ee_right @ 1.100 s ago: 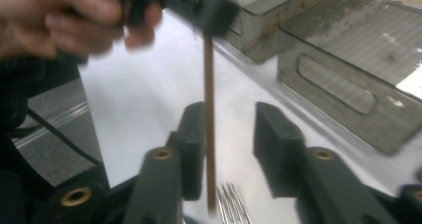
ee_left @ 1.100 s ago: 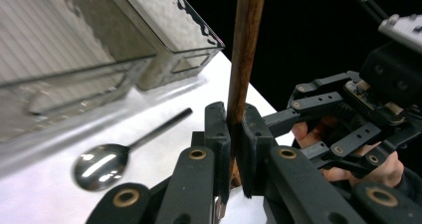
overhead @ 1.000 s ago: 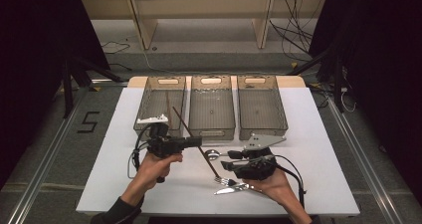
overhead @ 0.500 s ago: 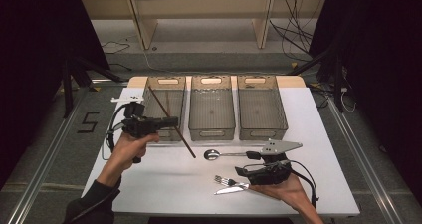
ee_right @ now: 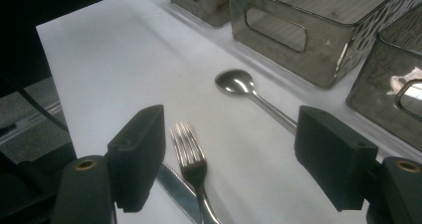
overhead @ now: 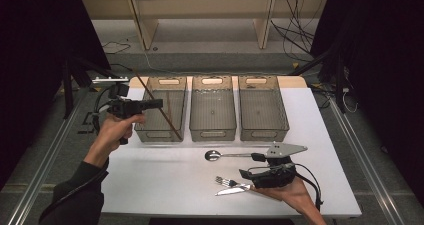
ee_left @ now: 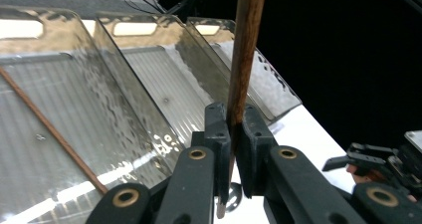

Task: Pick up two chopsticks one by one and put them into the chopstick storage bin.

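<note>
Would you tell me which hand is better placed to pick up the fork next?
The right. Its gripper is open and low over the table, with the fork between its jaws. The left gripper is shut on a chopstick held over the left bin.

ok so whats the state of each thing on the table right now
left gripper: shut on chopstick, raised
second chopstick: lying in left bin
right gripper: open, jaws just opening, fork between, unpressed
spoon, knife: flat on table
</note>
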Motion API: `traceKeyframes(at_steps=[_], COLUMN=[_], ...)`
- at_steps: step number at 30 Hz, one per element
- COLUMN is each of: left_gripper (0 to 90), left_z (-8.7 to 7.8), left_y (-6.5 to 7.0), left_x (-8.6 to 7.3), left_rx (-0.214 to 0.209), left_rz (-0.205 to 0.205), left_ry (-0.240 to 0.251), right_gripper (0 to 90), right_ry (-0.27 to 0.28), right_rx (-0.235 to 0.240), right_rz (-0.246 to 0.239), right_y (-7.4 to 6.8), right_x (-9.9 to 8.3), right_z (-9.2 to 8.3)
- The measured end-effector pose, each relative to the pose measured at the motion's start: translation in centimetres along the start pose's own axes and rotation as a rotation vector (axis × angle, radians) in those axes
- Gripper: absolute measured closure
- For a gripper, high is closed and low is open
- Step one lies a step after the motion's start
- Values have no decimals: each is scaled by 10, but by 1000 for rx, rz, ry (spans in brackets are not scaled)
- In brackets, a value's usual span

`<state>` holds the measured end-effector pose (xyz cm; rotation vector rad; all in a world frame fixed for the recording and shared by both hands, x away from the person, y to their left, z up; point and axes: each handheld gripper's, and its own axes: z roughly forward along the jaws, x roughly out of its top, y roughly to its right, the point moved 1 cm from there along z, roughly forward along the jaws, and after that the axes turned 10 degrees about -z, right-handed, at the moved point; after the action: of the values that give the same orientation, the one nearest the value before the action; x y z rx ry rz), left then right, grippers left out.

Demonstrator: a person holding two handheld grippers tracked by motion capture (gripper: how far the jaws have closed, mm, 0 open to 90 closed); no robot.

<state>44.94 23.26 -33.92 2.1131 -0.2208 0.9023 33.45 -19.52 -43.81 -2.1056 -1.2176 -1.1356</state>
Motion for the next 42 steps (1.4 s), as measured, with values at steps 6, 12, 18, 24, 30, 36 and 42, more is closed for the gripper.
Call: traceKeyframes(at_steps=[6, 12, 18, 24, 30, 36, 42], left_gripper=[845, 844, 844, 844, 843, 843, 843], left_z=[1, 7, 14, 27, 39, 49, 58], left_y=[-9, -19, -28, -37, -41, -50, -53], left_x=[17, 29, 37, 39, 36, 29, 24], left_rx=[38, 78, 127, 147, 177, 185, 187], left_rz=[-16, -27, -33, -61, -58, -77, -84], left_ry=[5, -5, -13, -23, -43, -61, -91], right_gripper=[287, 282, 271, 270, 270, 270, 270], right_ry=[0, 6, 9, 5, 7, 7, 1], right_rx=[-2, -5, -8, -9, -12, -13, -10], right_rz=[4, -1, -3, -8, -7, -5, -8], right_y=[1, 0, -1, -1, 0, 0, -1], right_x=[-2, -3, -4, -5, -5, -6, -6], right_z=[-2, -5, -7, -7, -8, -8, -8])
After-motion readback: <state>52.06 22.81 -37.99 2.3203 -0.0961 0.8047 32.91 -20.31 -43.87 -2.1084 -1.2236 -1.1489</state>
